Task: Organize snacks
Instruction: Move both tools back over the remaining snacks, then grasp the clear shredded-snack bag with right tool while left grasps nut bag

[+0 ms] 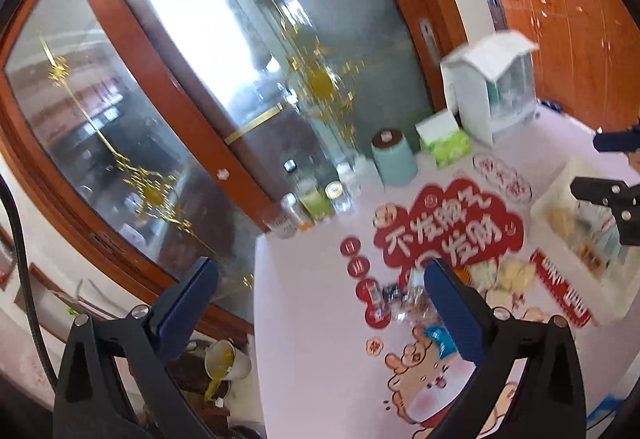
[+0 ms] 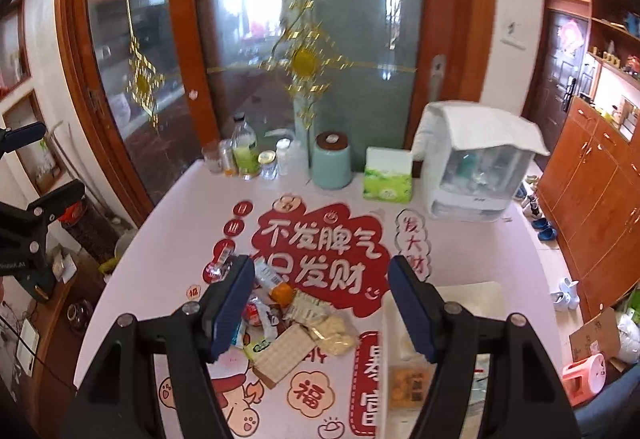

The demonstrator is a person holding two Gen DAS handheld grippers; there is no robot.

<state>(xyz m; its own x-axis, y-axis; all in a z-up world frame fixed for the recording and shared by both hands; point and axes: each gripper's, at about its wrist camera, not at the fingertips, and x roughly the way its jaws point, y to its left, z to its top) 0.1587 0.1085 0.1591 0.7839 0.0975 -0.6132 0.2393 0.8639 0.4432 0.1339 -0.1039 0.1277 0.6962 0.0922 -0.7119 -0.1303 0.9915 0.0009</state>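
A pile of wrapped snacks (image 2: 296, 323) lies on the white table (image 2: 180, 239) with red cartoon print; it also shows in the left wrist view (image 1: 412, 299). A white bin (image 2: 480, 299) with a few snack packs inside stands to the pile's right, and shows in the left wrist view (image 1: 560, 199). My right gripper (image 2: 320, 307) is open and empty, held above the pile and the bin's left edge. My left gripper (image 1: 320, 311) is open and empty, above the table's left edge, left of the pile. The right gripper's body shows at the left view's right edge (image 1: 616, 207).
At the table's back stand bottles and jars (image 2: 248, 155), a teal canister (image 2: 331, 161), a green tissue box (image 2: 387, 181) and a white covered appliance (image 2: 476, 171). Behind them is a glass sliding door (image 2: 248, 39). A wooden cabinet (image 2: 592, 191) stands to the right.
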